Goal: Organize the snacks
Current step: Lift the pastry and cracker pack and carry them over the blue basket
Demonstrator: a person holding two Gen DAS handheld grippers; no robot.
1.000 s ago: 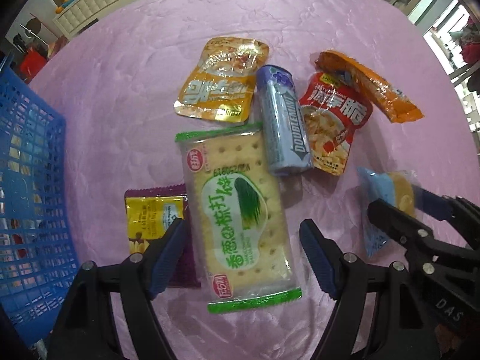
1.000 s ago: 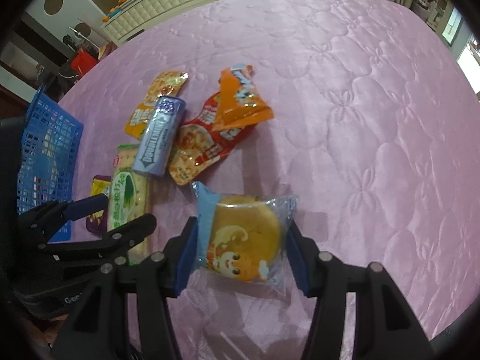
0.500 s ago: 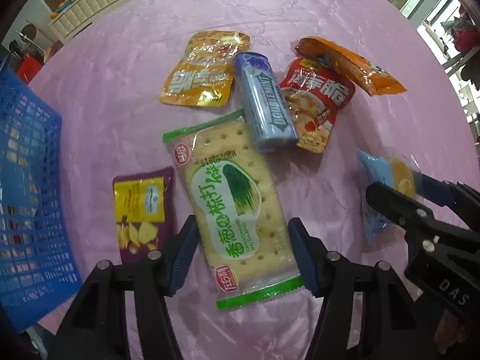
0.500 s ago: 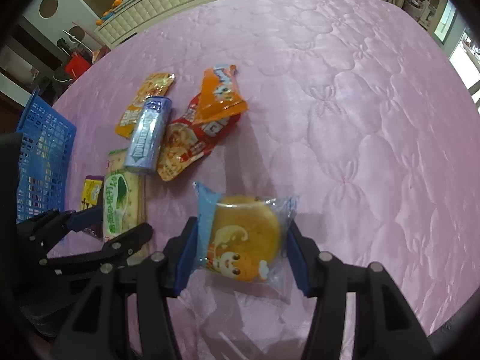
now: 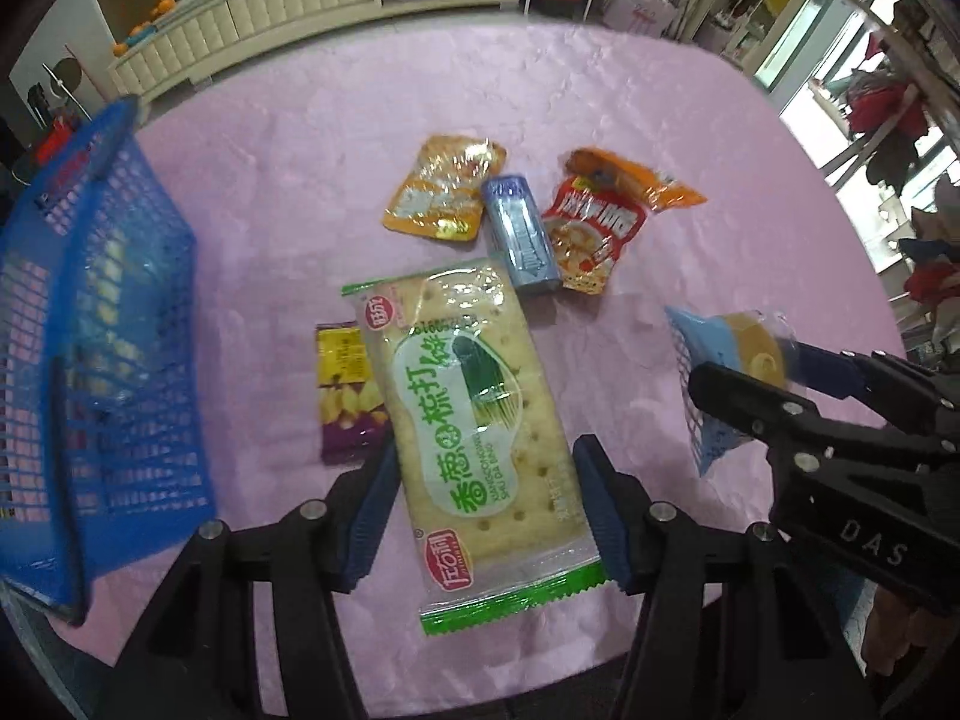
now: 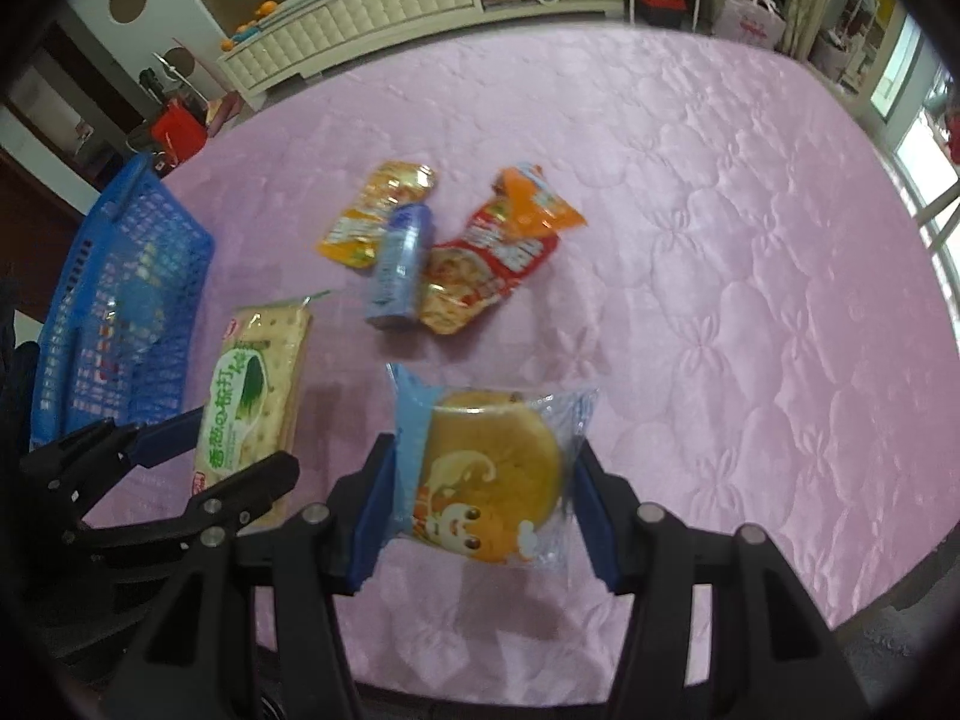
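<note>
Jaws of the left gripper point(image 5: 483, 507) clench the long sides of a green-trimmed cracker pack point(image 5: 477, 420), lifted above a purple chip bag point(image 5: 348, 390). Jaws of the right gripper point(image 6: 480, 510) clamp a round cake in a blue wrapper point(image 6: 489, 471). Wide bare pink quilted surface point(image 6: 750, 300) fills the right of that frame, its rim curving at lower right. At left, the blue mesh basket point(image 5: 108, 330) shows blurred contents. Upper centre: a blue tube point(image 5: 519, 237), writing blurred, between an orange-yellow pouch point(image 5: 444, 192) and a red pouch point(image 5: 594, 228). "DAS" is printed on the right gripper's body.
</note>
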